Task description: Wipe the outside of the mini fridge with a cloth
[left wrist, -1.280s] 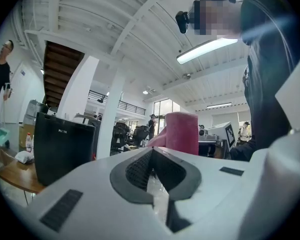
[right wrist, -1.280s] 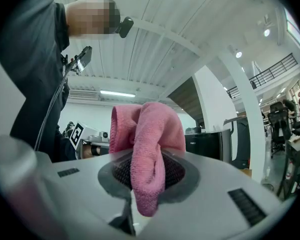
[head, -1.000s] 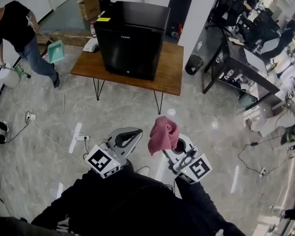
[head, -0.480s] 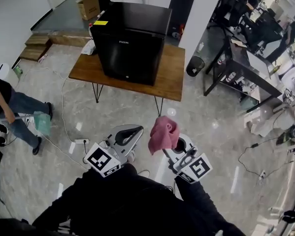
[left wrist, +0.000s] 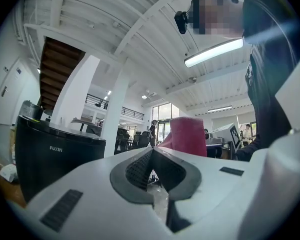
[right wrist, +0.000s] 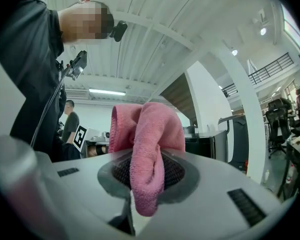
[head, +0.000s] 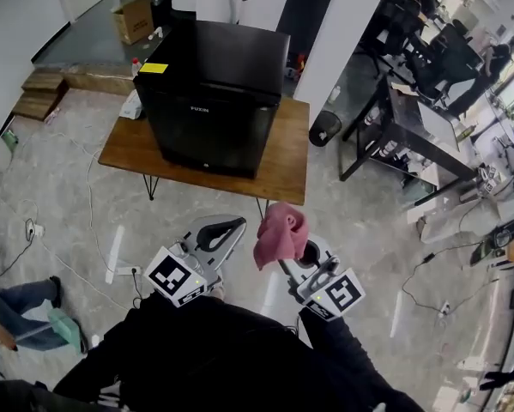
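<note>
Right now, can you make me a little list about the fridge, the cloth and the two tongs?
fridge: black, door shut, stands on the wooden table
sticker: yellow, on a top corner of the fridge
cloth: pink, bunched up, not touching the fridge
right tongs: shut on the cloth
left tongs: shut, nothing between them
wiping: not begun yet
</note>
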Demonstrator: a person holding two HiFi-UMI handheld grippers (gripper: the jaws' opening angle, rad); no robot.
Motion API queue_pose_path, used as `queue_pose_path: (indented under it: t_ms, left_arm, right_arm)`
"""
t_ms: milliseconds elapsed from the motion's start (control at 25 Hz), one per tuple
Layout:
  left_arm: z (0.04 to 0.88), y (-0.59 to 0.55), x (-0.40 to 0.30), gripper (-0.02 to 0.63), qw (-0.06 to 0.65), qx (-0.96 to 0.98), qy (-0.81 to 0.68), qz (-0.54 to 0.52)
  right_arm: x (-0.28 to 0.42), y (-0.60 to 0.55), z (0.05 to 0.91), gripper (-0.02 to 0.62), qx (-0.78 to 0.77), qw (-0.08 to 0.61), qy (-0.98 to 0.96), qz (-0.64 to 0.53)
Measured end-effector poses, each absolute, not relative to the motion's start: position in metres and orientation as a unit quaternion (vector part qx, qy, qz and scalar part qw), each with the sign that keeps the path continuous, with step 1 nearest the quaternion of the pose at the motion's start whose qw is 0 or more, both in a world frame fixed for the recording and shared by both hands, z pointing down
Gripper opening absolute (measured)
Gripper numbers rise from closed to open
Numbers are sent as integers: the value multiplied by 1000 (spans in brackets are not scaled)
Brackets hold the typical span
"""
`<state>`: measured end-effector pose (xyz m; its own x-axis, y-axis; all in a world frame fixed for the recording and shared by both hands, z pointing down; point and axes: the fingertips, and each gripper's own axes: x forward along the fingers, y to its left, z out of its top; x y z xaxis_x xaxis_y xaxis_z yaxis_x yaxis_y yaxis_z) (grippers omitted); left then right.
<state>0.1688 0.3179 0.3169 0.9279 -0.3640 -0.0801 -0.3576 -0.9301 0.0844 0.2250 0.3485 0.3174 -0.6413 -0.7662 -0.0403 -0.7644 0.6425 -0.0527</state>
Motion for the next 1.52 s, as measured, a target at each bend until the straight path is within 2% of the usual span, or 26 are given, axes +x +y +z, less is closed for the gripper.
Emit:
queue_pose_path:
  t_ms: [520, 760, 1120, 1520]
  left_arm:
    - [313, 196, 182, 6, 32, 990, -128, -48]
    - [319, 161, 198, 6, 42, 990, -122, -54]
    - [323, 122, 259, 6, 48, 986, -141, -71]
    - [327, 76, 345, 6, 35, 965, -249, -69]
  right_arm:
    - [228, 223, 321, 78, -471, 23, 882, -15]
    - [252, 184, 327, 78, -488, 19, 872, -15]
    - [321, 115, 338, 78, -471, 22, 882, -17]
    - [388, 15, 356, 81, -407, 2, 913, -22]
